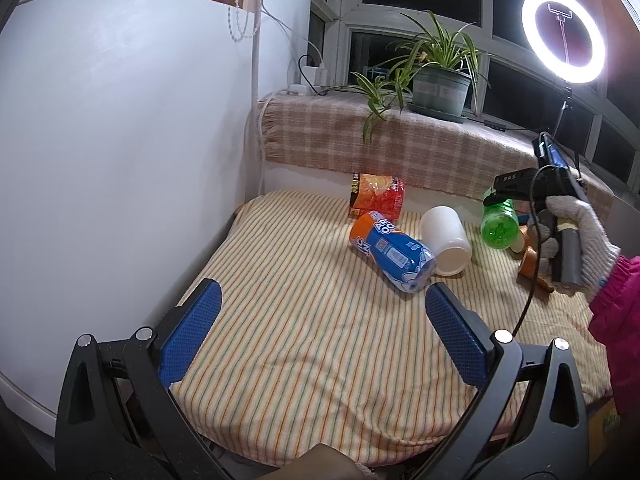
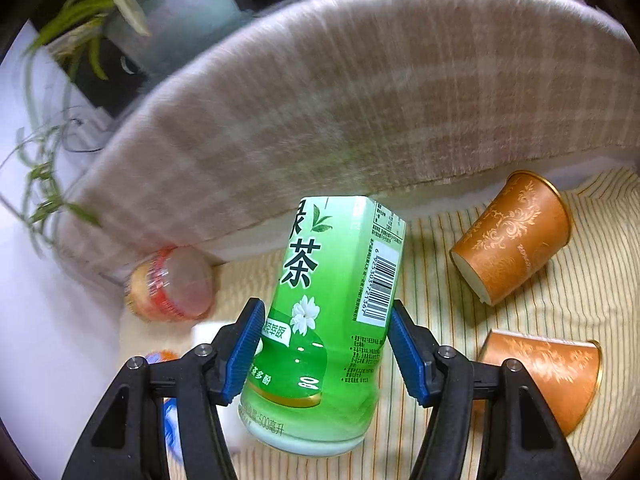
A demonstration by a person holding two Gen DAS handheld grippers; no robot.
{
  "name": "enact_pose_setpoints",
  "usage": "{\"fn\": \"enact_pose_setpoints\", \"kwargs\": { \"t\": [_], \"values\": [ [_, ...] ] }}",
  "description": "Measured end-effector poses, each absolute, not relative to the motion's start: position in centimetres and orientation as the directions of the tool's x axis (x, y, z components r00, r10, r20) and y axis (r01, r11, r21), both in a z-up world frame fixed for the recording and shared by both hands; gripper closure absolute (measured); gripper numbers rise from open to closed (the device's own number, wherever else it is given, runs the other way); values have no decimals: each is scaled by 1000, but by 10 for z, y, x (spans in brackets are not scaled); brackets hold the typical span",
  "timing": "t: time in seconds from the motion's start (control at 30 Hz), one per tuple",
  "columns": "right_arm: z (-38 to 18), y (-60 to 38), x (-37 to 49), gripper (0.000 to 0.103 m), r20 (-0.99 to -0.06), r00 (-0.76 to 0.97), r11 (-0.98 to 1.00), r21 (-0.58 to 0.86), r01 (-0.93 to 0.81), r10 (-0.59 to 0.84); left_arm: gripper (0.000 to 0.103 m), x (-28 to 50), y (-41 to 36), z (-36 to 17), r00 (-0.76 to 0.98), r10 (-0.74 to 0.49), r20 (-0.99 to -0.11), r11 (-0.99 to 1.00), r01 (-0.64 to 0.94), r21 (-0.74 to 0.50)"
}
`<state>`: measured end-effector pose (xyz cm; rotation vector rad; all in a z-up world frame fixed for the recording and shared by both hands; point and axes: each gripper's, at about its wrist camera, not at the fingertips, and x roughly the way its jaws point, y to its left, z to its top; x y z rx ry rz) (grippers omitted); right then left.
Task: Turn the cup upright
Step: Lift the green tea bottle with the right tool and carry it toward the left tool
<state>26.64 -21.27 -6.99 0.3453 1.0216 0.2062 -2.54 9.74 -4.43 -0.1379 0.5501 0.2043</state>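
Your right gripper [image 2: 324, 340] clamps the green tea bottle [image 2: 332, 320]; left gripper [image 1: 320, 336] gapes empty. Swing the bottle vertical, clear of the orange paper cups [image 2: 512, 240] at three o'clock.

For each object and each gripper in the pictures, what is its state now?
Green tea bottle: held off the cloth, tilted.
Right gripper: shut on the green tea bottle.
Left gripper: open, holds nothing.
White plastic cup: on its side.
Blue and orange bottle: on its side.
Two orange paper cups: both on their sides.
Red-labelled bottle: on its side.
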Motion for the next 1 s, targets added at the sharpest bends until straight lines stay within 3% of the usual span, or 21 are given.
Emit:
{"fn": "enact_pose_setpoints", "kwargs": {
  "t": [0.3, 0.57, 1.0],
  "values": [
    [-56, -228, 197, 39, -769, 471, 897, 422, -135, 433, 0, -12, 82, -44, 837, 109, -537, 980, -182, -85],
    [-88, -232, 145, 39, -777, 391, 869, 456, -192, 494, 0, 2, 67, -47, 828, 49, -558, 986, -130, -106],
    [-128, -232, 120, 39, -796, 373, 880, 431, -202, 476, 0, 16, 38, -55, 811, -21, -584, 992, -55, -111]
  ]
}}
